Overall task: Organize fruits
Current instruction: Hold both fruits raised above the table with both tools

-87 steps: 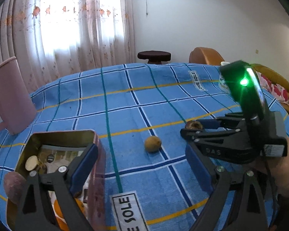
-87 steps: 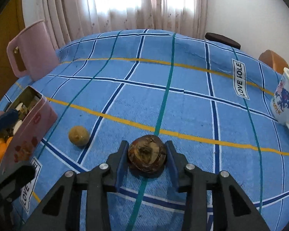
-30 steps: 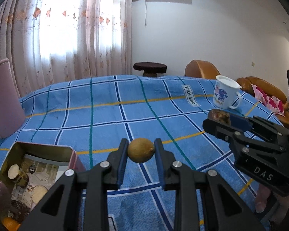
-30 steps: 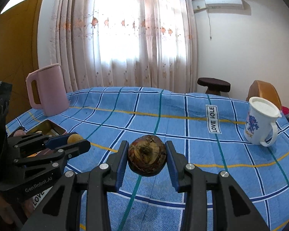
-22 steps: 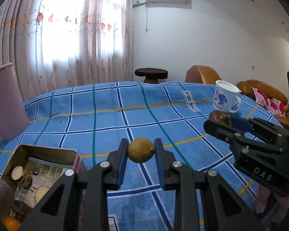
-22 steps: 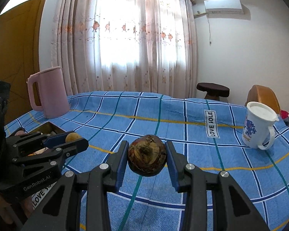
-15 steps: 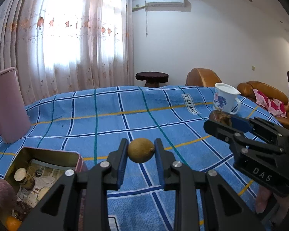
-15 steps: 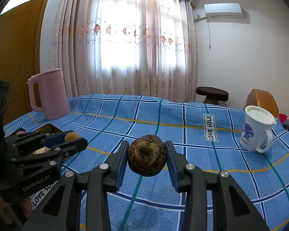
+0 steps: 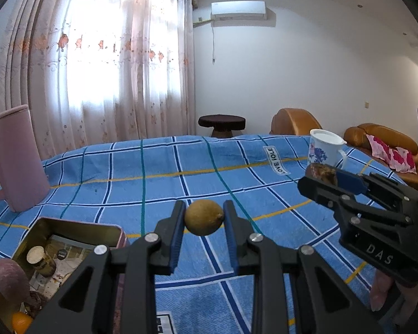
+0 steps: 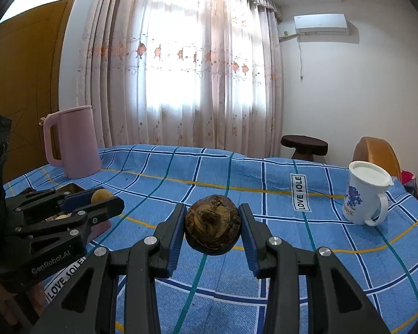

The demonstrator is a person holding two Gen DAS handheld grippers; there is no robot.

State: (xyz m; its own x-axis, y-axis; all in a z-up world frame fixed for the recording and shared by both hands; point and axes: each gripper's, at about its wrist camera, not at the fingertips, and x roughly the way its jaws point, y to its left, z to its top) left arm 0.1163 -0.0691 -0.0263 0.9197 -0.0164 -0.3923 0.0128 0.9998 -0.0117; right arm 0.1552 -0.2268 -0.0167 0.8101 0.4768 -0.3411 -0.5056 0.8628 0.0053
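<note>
— Two fruits are up in the air at once, so what could go wrong?

— Mostly a drop. The left tool (image 9: 204,217) is clamped on a small round yellow-brown fruit (image 9: 204,217), pinched only at its sides between the blue pads. The right tool (image 10: 212,228) is closed on a wrinkled dark brown fruit (image 10: 212,225), which bulges past the pads top and bottom. Both are held above the blue checked cloth (image 10: 237,172), not touching it. Round skins against flat pads could roll out if either hand tilts or jolts.

— And the container?

— An open rectangular gold tin with pink sides (image 9: 78,226) sits near the desk's left edge, below and left of the left tool, already holding an orange piece and some other items. I'd judge both fruits belong there. Two tools converging on one small opening could knock together or catch the tin's rim and shove it.

— Anything else nearby?

— A tall pink plastic jug (image 10: 75,142) stands at the far left corner; a white lidded mug with blue flowers (image 10: 366,194) stands toward the right edge, well apart from the tin.

— The room?

— Sheer floral curtains over a bright window, a white wall air conditioner, a dark round stool and tan chairs beyond the desk.
</note>
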